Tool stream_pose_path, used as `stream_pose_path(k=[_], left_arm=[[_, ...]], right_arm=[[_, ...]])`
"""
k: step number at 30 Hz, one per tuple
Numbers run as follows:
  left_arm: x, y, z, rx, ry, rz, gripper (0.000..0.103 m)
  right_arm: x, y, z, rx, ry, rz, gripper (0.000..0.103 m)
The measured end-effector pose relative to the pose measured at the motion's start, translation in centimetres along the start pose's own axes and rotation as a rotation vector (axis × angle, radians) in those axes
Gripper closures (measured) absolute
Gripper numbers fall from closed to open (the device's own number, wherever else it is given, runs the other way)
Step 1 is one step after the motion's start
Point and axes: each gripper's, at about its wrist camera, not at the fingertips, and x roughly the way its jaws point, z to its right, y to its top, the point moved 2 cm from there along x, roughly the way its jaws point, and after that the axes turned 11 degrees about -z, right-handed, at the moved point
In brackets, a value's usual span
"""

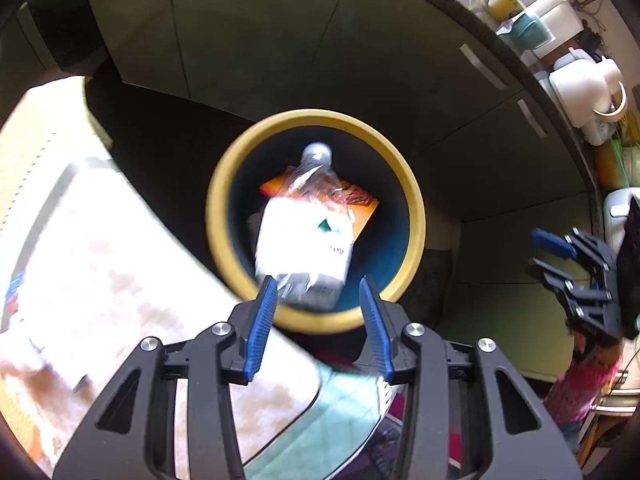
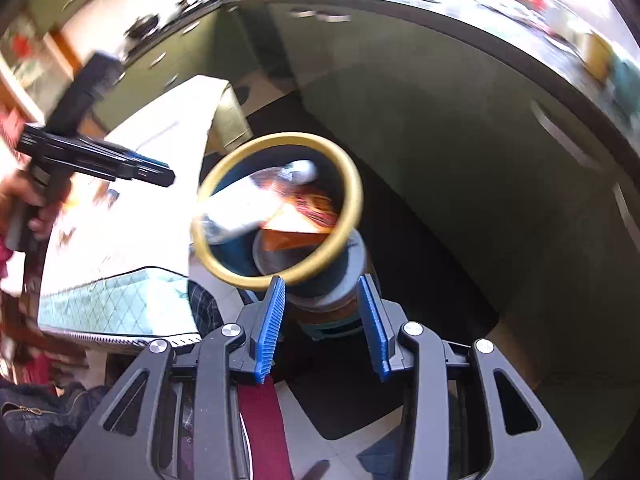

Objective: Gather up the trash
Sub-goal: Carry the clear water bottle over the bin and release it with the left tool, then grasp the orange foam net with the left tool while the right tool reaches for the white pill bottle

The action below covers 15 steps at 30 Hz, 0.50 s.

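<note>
Both grippers, left and right, hovered open-fingered and empty above the yellow-rimmed round bin, which held a white carton and a clear plastic bottle; release judged complete

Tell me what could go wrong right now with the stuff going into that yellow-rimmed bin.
1. The white carton and clear plastic bottle sit high in the bin, near its yellow rim; they may stick out or tip over the edge.
2. The bin stands close beside the bed; a bump from the open left claw, just above the rim, could knock it.
3. Both views are motion-blurred, so the open right claw may be moving fast near the bin.
</note>
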Motion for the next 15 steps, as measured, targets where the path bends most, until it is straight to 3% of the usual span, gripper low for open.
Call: stream_pose_path(k=[6, 9, 15], left_arm=[[-8.8, -9.5, -6.8, -0.085, 0.089, 0.091, 0.053], [-12.5, -14.8, -11.1, -0.164, 0.161, 0.129, 0.050], [-14.9, -23.1, -21.7, -0.376, 0.257, 0.132, 0.046]], right_arm=[[1.4, 5.2, -8.8, -0.199, -0.022, -0.035, 0.062], [2.6, 8.1, -14.6, -0.311, 0.014, -0.057, 0.061], [6.0, 12.7, -28.0, -0.554, 0.059, -0.115, 0.061]])
